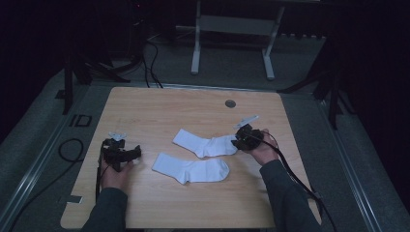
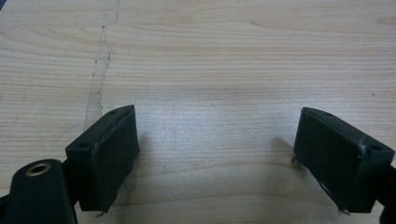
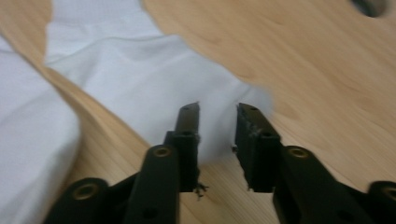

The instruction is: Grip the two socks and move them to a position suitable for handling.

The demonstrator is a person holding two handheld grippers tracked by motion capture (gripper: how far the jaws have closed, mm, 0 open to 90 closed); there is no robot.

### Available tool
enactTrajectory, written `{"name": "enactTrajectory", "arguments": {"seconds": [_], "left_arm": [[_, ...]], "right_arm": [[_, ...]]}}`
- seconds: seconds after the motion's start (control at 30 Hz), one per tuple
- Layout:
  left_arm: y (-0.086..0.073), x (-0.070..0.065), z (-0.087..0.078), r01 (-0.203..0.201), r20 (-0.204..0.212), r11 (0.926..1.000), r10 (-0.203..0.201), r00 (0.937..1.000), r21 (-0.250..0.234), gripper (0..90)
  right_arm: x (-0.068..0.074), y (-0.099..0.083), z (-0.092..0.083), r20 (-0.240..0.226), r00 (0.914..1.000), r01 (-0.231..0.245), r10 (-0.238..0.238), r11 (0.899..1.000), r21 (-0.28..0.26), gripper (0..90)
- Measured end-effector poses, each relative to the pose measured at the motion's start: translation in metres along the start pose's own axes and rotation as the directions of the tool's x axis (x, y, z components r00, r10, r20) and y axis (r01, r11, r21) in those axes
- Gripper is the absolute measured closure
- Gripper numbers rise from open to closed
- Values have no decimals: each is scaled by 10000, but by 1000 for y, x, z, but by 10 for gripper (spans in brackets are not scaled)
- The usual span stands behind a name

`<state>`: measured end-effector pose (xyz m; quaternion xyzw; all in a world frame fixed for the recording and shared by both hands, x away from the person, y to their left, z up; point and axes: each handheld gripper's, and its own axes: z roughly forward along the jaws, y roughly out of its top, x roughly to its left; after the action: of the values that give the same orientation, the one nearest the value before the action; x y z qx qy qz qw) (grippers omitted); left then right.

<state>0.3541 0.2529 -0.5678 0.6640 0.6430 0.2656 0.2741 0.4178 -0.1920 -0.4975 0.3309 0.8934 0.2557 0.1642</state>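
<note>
Two white socks lie flat in the middle of the wooden table (image 1: 159, 106). The farther sock (image 1: 203, 144) points its toe end to the right, and the nearer sock (image 1: 191, 169) lies just in front of it. My right gripper (image 1: 238, 142) is at the farther sock's right end. In the right gripper view its jaws (image 3: 218, 109) stand apart over that sock's tip (image 3: 140, 79), the pads not pressing on it; the nearer sock (image 3: 28, 126) is at the left. My left gripper (image 1: 138, 151) rests at the table's left, open wide (image 2: 217, 154) over bare wood.
A round cable hole (image 1: 230, 103) sits in the tabletop near the far edge, also seen in the right gripper view (image 3: 371, 5). A white stand (image 1: 196, 48) is on the floor beyond the table. A black cable (image 1: 70, 150) loops on the floor at the left.
</note>
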Motion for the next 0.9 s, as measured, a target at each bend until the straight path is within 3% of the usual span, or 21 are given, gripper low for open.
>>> {"name": "enactTrajectory", "arguments": {"seconds": [0.13,0.23,0.33,0.4,0.47,0.53,0.57,0.63,0.77,0.9], "left_arm": [[0,0,0,4,-7,10000,-4,10000,-3,139],[0,0,0,7,-6,10000,-7,10000,-4,139],[0,0,0,10,-6,10000,-10,10000,-4,139],[0,0,0,4,-2,10000,-4,10000,-9,139],[0,0,0,3,1,10000,-3,10000,-8,139],[0,0,0,12,0,10000,-12,10000,-10,139],[0,0,0,6,4,10000,-6,10000,-10,139],[0,0,0,-14,20,10000,14,10000,-12,139],[0,0,0,-36,36,10000,36,10000,-8,140],[0,0,0,-39,24,10000,39,10000,-2,139]], "right_arm": [[-6,5,-15,9,9997,-236,237,9980,-595,630],[3,18,-13,-251,9996,102,-118,9982,-598,638],[20,31,0,-734,9948,680,-705,9970,-365,832],[32,40,9,-982,9894,1047,-1066,9942,-235,884],[44,51,23,-1096,9832,1463,-1459,9892,-46,893],[48,55,28,-1145,9822,1497,-1490,9887,-24,893],[54,62,40,-1414,9790,1487,-1467,9889,38,892],[58,65,49,-1550,9769,1509,-1474,9885,109,892],[65,60,66,-1680,9757,1505,-1408,9875,466,873],[65,49,72,-1615,9759,1603,-1469,9844,732,864]]}}
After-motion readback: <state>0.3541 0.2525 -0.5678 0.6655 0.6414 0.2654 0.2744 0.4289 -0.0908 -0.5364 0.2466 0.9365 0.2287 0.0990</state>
